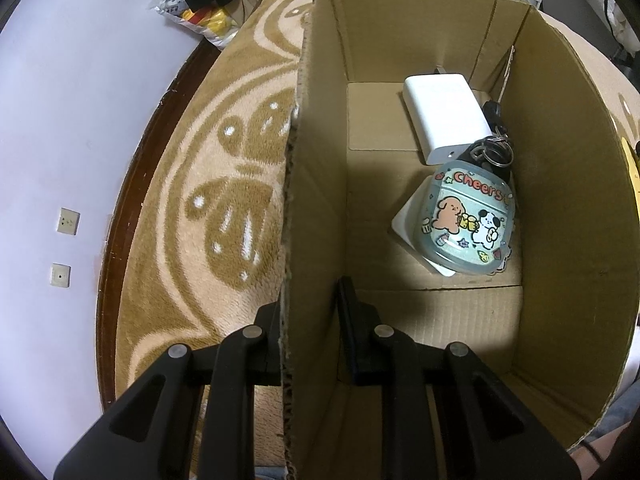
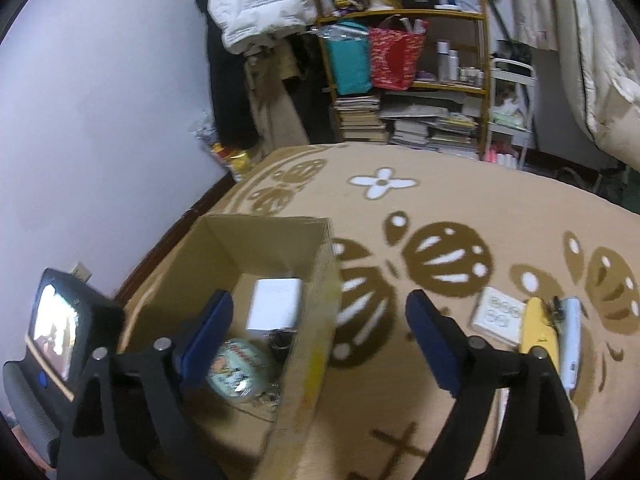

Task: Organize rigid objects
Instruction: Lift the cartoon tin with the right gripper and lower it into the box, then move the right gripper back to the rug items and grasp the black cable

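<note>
Cardboard box (image 2: 224, 272) sits at the left of the bed (image 2: 440, 200), close to the wall, and the left gripper (image 1: 308, 328) straddles its near-left wall: one finger outside over the patterned blanket, the other inside the box. A gap shows between the inner finger and the cardboard, so I judge it only partly closed, steadying the wall at most, not clamped on it. Inside, toward the box's right wall, lie a white power bank (image 1: 446, 116) at the far end, a bunch of keys (image 1: 494, 148) beside it, and nearer, a round "Cheers" cartoon case (image 1: 468, 220) resting on a white card.

Moving right, the right gripper (image 2: 320, 336) hovers over the box's right wall, fingers spread wide and holding nothing; one blue pad hangs above the box interior, the other over the blanket.

Further right and well apart from the box, three loose things lie together on the blanket: a white printed box (image 2: 500, 316), then a yellow tool (image 2: 536, 328) touching it, then a pale blue pen-like device (image 2: 570, 340) just beside that. The two slim pieces run near to far, roughly parallel to the right gripper's fingers. They sit to the right of that gripper's right finger and far from the left one, so I'd judge the right gripper fetches them, swinging rightward; closing across their narrow width looks easiest.
</note>
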Available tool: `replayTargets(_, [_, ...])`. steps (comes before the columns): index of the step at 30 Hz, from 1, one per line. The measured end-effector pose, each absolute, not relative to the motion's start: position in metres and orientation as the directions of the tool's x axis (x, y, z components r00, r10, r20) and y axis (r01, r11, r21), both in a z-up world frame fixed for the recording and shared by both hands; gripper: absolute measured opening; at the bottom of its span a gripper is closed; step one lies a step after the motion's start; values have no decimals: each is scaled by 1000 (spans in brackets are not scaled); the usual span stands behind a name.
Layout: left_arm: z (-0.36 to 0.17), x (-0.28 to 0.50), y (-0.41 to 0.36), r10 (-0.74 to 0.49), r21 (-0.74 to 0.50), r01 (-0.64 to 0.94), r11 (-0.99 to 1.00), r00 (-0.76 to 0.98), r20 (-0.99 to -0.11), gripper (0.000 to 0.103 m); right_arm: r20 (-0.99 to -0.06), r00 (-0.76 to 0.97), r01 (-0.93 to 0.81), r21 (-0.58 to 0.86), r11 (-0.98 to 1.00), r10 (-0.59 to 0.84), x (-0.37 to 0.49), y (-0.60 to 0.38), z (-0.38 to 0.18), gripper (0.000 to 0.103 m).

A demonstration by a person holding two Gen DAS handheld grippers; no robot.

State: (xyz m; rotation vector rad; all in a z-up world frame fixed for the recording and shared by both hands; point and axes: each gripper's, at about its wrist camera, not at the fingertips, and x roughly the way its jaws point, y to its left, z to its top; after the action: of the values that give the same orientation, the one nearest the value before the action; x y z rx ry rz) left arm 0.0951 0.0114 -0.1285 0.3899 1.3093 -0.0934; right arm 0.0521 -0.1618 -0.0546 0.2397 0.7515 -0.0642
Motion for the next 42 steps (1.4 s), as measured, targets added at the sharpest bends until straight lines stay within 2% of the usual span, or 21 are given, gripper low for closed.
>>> replayTargets(2, [-129,95,11,151,227,284,932,265,-952,20,-686,728,174,171,970,-9,51,-169,-54,103])
replayTargets(18, [-129,95,11,157,235,288,928,269,-950,20,-697,685,411,131,902,-211,50,-281,-62,103])
replayTargets(23, [-129,94,9,167,247,288,925,277,-946,21,-730,645,469,143,871,-227,52,-318,-76,103])
replayTargets(28, [-130,97,12,156,227,270,936,260,-953,21,-784,599,519,225,825,-163,50,-352,-106,102])
replayTargets(33, [-131,94,9,174,250,278,927,271,-947,21,-828,547,548,244,800,-122,52,-364,-134,78])
replayTargets(35, [-132,95,8,178,254,278,926,270,-946,21,-843,525,549,231,803,-116,54,-364,-141,71])
replayTargets(37, [-133,95,7,182,257,281,925,269,-946,21,-850,513,546,219,809,-117,55,-361,-145,70])
replayTargets(40, [-134,94,7,187,265,285,921,272,-944,21,-861,490,550,183,815,-137,57,-360,-149,58])
replayTargets(42, [-134,94,6,188,265,286,921,271,-944,21,-877,449,566,130,814,-173,56,-360,-153,30])
